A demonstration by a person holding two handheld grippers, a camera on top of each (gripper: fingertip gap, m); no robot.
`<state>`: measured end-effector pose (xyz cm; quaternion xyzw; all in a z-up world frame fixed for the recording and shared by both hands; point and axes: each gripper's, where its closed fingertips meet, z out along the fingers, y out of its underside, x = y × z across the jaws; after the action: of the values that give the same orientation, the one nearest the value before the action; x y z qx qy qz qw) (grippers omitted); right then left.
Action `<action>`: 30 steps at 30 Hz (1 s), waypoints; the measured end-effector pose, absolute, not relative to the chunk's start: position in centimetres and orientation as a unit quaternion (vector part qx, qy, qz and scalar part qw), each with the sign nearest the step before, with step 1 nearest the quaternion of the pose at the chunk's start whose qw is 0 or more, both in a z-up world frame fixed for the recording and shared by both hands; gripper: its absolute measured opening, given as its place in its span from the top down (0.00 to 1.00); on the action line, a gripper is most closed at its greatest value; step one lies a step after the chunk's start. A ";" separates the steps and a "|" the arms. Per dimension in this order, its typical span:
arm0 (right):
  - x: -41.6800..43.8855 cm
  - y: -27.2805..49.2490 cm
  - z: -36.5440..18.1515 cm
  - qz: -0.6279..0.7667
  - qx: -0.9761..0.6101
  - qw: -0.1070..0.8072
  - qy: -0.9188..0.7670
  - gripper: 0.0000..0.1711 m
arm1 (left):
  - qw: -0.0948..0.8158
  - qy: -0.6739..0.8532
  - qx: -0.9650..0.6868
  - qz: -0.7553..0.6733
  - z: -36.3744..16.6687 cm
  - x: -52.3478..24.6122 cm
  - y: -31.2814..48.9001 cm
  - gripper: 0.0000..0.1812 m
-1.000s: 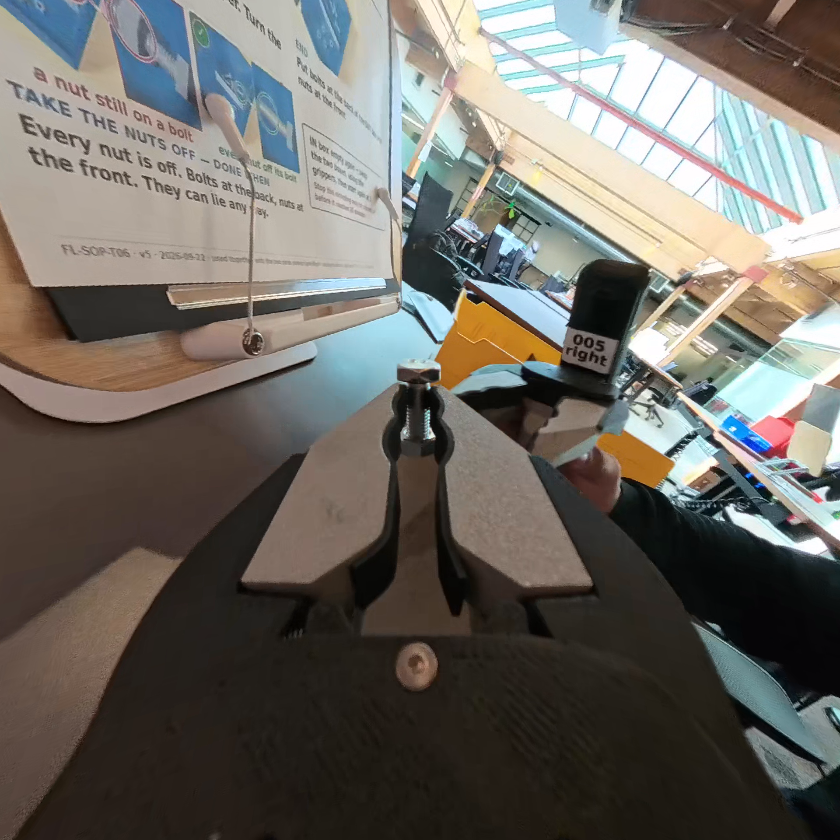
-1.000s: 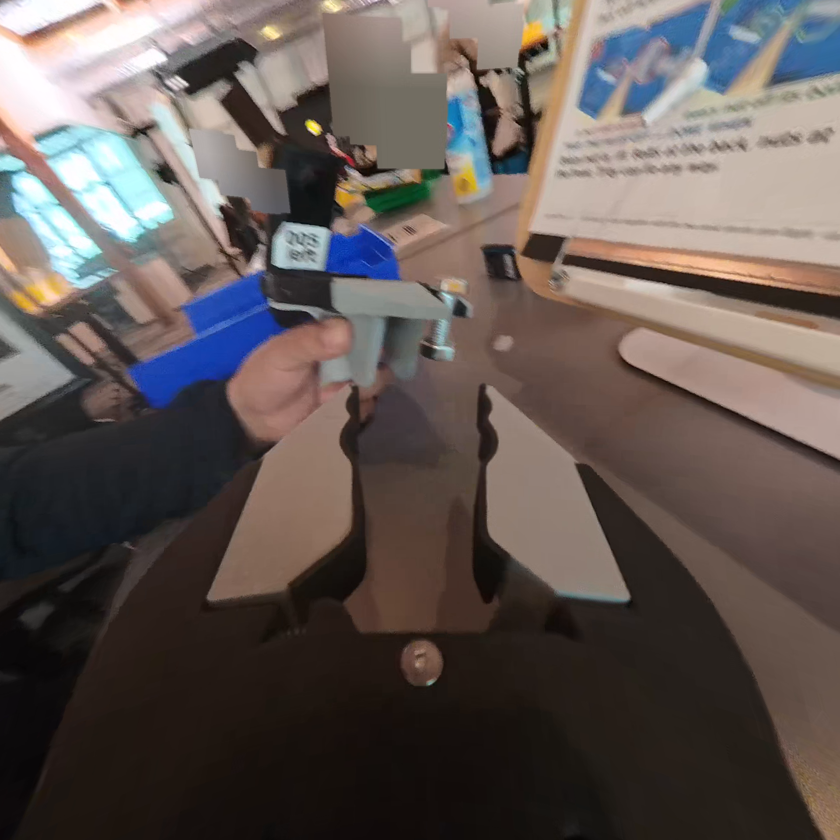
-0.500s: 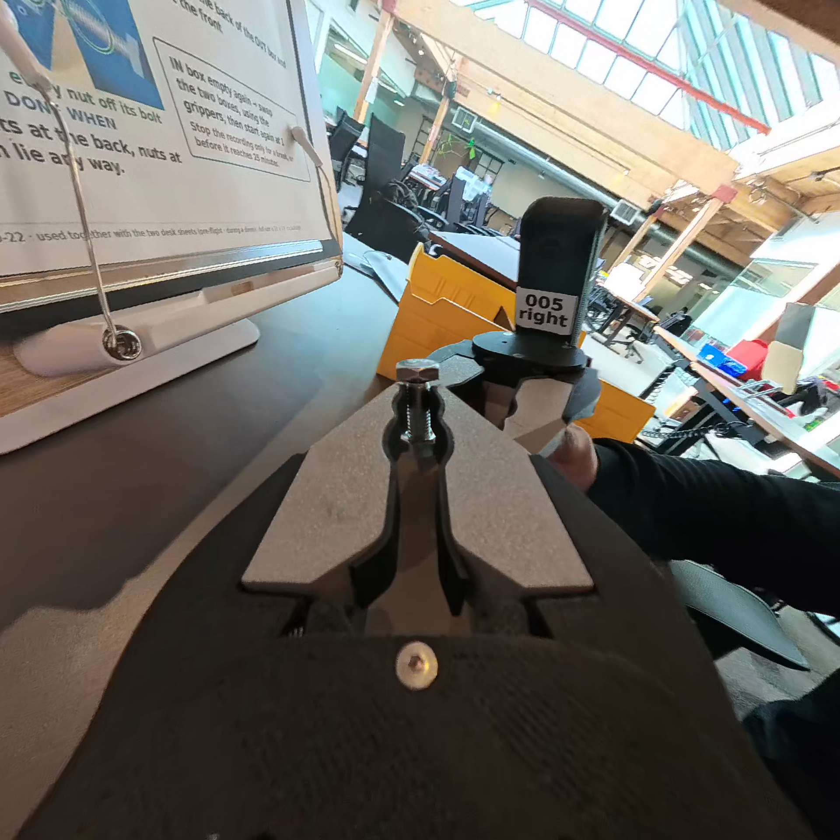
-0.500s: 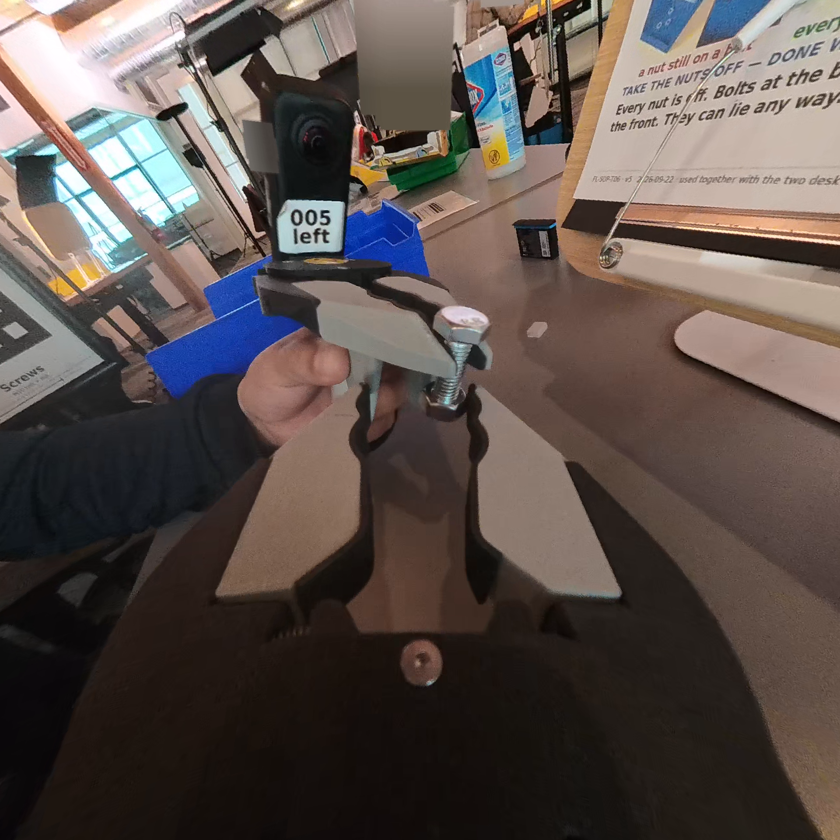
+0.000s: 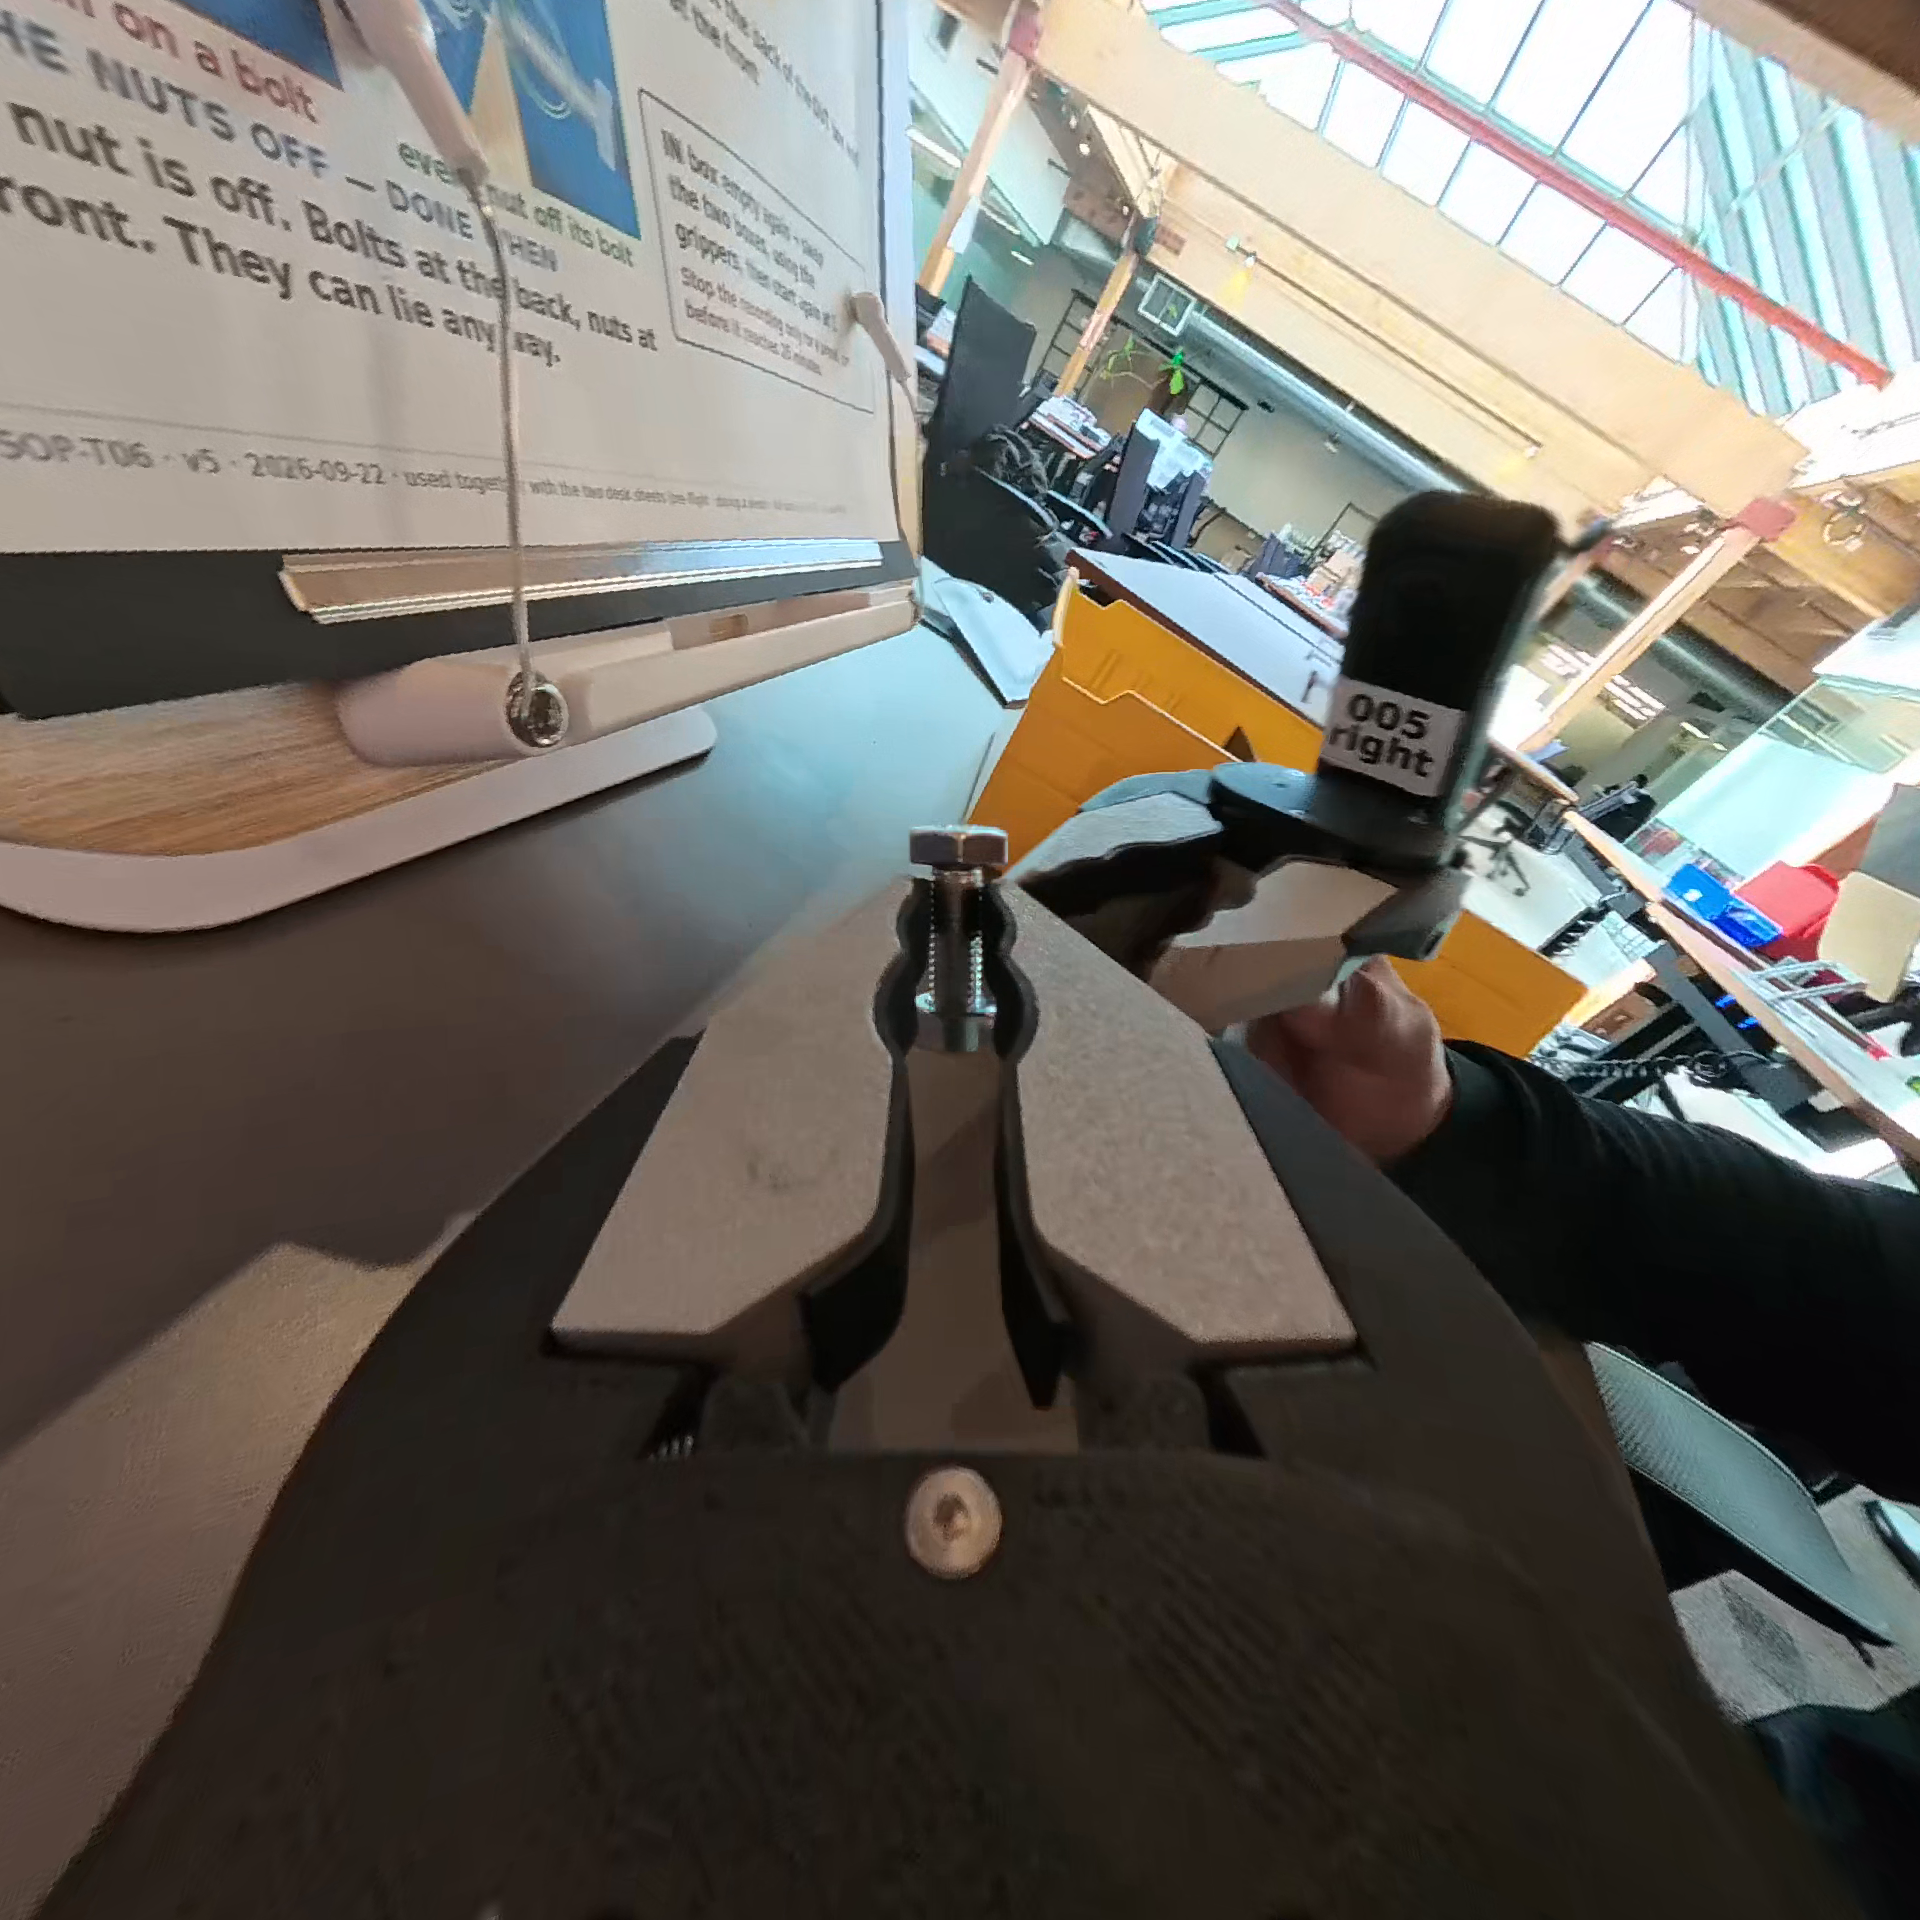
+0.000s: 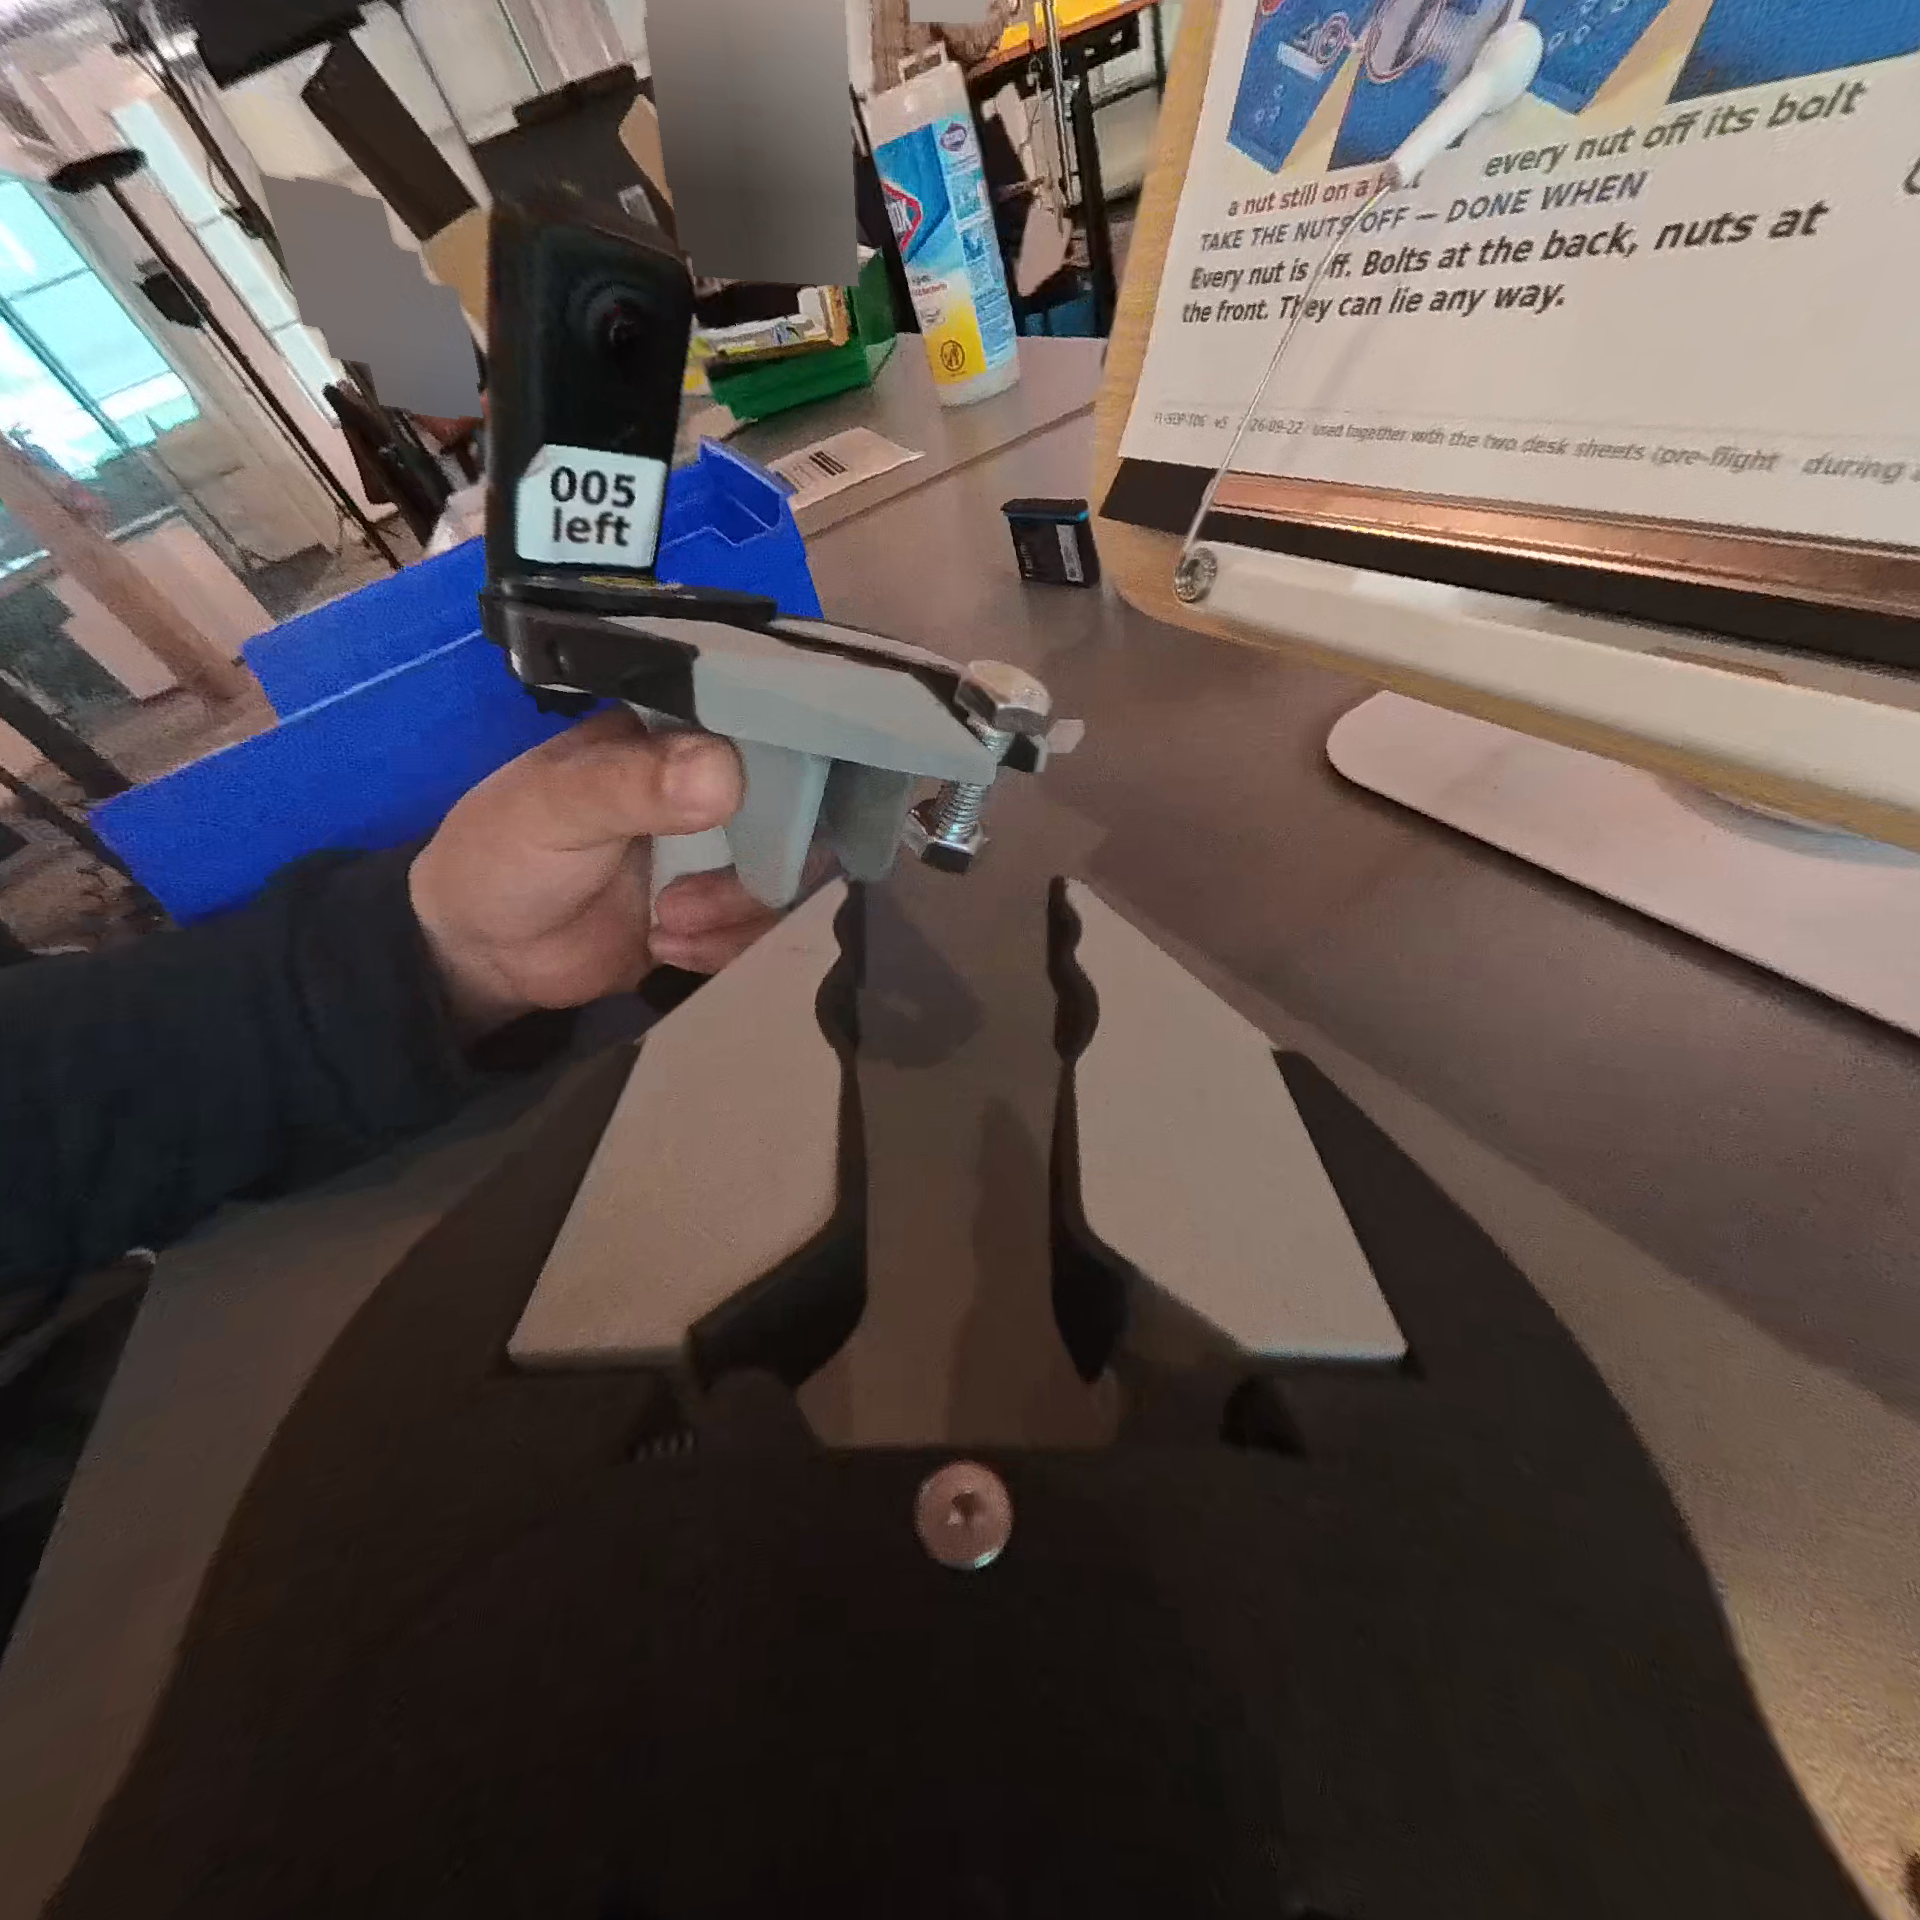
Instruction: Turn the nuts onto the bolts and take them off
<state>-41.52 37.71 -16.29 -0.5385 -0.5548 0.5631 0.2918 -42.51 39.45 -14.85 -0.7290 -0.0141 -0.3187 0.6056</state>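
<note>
— How is the left gripper (image 5: 956, 971) set?

— Its two grey fingers (image 5: 790, 1122) are drawn close at the tips, pinched on something between them. The left hand (image 6: 566, 862) wraps the grip from below, thumb laid along the side, a dark sleeve (image 6: 197, 1049) behind it.

— And the right gripper (image 6: 956, 935)?

— Held just below and beside the left one, its jaws standing apart with nothing between them. The right hand (image 5: 1361, 1049) grips it from underneath, dark sleeve (image 5: 1662, 1268) reaching back.
</note>
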 end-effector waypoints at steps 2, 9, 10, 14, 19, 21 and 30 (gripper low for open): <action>-41.5 37.5 -16.0 0.589 -0.534 0.269 -0.544 0.80 | 0.608 -0.007 -0.717 -0.341 -14.3 -41.9 39.3 0.96; -41.8 37.2 -15.9 0.630 -0.530 0.224 -0.522 0.87 | 0.603 0.003 -0.703 -0.376 -14.3 -41.0 39.7 0.96; -41.8 37.2 -15.9 0.630 -0.530 0.224 -0.522 0.87 | 0.603 0.005 -0.700 -0.383 -14.3 -40.8 39.7 0.96; -41.9 37.3 -16.1 0.624 -0.533 0.223 -0.527 0.91 | 0.603 0.010 -0.694 -0.393 -14.1 -40.4 40.1 0.96; -42.0 38.5 -17.3 0.549 -0.562 0.275 -0.555 0.91 | 0.608 0.009 -0.728 -0.317 -15.3 -41.0 40.9 0.96; -42.2 39.2 -18.0 0.482 -0.572 0.322 -0.580 0.91 | 0.605 -0.010 -0.738 -0.300 -15.7 -41.2 41.3 0.96; -42.3 36.0 -18.4 0.261 -0.467 0.473 -0.700 1.00 | 0.622 -0.065 -0.710 -0.324 -15.0 -43.7 40.8 0.96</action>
<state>-42.32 35.98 -18.44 -0.4670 -0.7003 0.2611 0.4725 -43.72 40.83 -15.01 -0.7097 -0.0651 -0.3242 0.6221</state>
